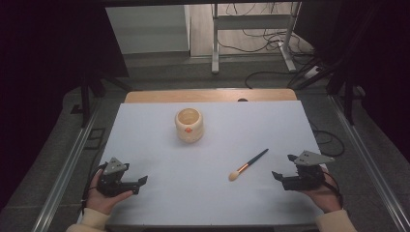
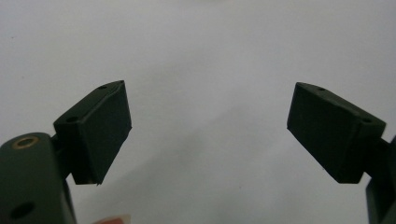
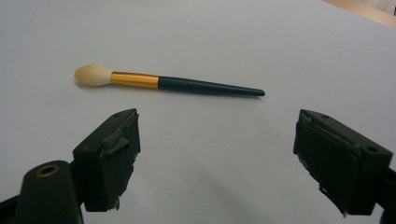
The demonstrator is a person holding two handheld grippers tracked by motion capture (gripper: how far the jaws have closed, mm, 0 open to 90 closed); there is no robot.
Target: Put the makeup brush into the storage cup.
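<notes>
right claw (image 3: 217, 156): jaws wide, nothing in them, parked facing the brush so I can go straight in
left claw (image 2: 208, 133): wide too, idle over bare counter
brush: one black-handled makeup brush with gold ferrule and cream bristles (image 1: 248, 165), flat on the white counter (image 1: 159, 193), just ahead of right claw
cup: one pale round wooden cup (image 1: 189, 125), upright mid-counter, well apart, probably where the brush goes

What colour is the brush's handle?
Dark, blackish handle with a gold band; clearest in the right gripper view.
</notes>
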